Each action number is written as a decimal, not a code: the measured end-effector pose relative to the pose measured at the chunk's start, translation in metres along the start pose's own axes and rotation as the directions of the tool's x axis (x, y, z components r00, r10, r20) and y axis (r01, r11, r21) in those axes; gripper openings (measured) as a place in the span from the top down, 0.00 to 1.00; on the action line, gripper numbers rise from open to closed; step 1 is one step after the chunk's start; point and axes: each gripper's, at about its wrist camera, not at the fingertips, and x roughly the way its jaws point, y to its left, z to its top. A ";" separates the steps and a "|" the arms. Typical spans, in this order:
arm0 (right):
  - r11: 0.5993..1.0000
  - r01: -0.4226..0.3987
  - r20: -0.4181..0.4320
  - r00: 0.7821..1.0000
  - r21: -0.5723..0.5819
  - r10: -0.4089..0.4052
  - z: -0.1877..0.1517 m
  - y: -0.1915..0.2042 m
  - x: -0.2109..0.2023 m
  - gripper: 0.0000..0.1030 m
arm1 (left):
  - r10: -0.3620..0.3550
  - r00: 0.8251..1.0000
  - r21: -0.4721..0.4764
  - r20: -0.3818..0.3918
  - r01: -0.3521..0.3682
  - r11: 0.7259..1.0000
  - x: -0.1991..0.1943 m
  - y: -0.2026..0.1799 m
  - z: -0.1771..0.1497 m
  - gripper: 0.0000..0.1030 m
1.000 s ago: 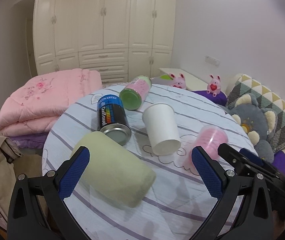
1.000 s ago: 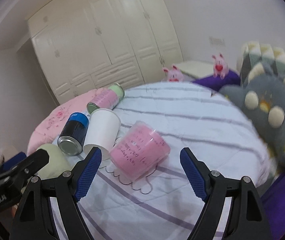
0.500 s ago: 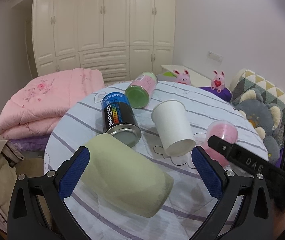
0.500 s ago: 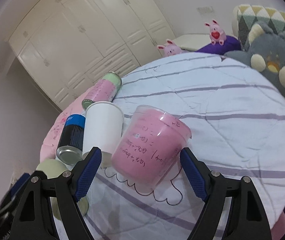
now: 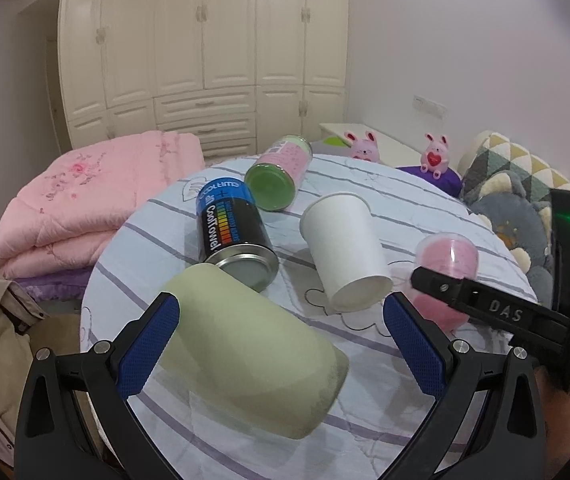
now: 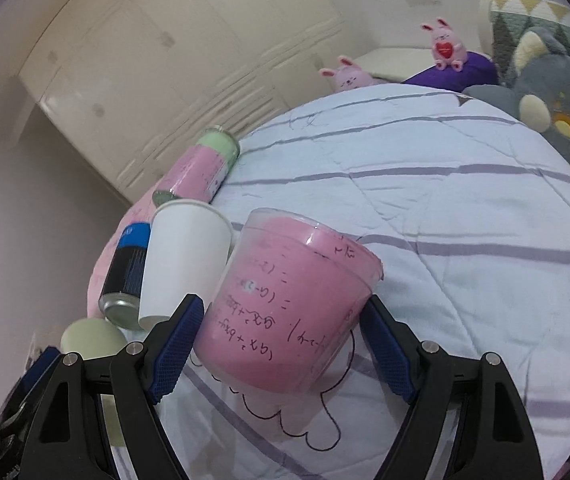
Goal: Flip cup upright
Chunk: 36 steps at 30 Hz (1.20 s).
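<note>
While I look through the left wrist camera, my left gripper (image 5: 281,336) stands wide apart and holds nothing. A green cup (image 5: 253,352) lies on its side between the blue pads; the left pad (image 5: 147,350) sits just beside its wall, and I cannot tell whether they touch. The right pad is well clear of it. Behind the cup lies a black can (image 5: 231,232) with a blue band, reading "Cool Towel" down its side. Its metal end faces me, close against the green cup's base. Further back lies a pink can (image 5: 281,174) with a green end. A white cup (image 5: 345,248) lies on its side to the right, mouth toward me. All rest on a striped quilt (image 5: 405,208). At the right edge I see my other gripper's black arm, marked "DAS", crossing in front of the pink cup (image 5: 447,260).

Through the right wrist camera, my right gripper (image 6: 281,352) is open around the pink cup (image 6: 289,304), which lies tilted on its side, rim up and away from me. Both pads sit just beside its wall; whether either one presses on it I cannot tell. Handwritten sums in dark ink cover the cup, too skewed to read. The white cup (image 6: 183,262) lies just left of it, then the black can (image 6: 127,276) and pink can (image 6: 201,170).
</note>
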 end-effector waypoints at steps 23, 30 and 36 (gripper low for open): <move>0.911 0.023 -0.220 0.968 -0.412 -0.124 0.055 -0.024 0.009 0.22 | -0.043 0.997 0.020 -0.062 0.044 0.999 0.008 -0.056 0.009 0.00; 0.908 -0.032 -0.232 0.970 -0.419 -0.073 0.049 -0.022 -0.005 0.21 | -0.066 0.993 -0.036 -0.100 0.063 0.997 0.010 -0.069 0.015 0.00; 0.888 0.063 -0.132 0.982 -0.455 -0.137 0.046 -0.026 -0.043 0.21 | -0.073 0.994 -0.059 -0.081 0.068 0.996 0.005 -0.086 0.024 0.00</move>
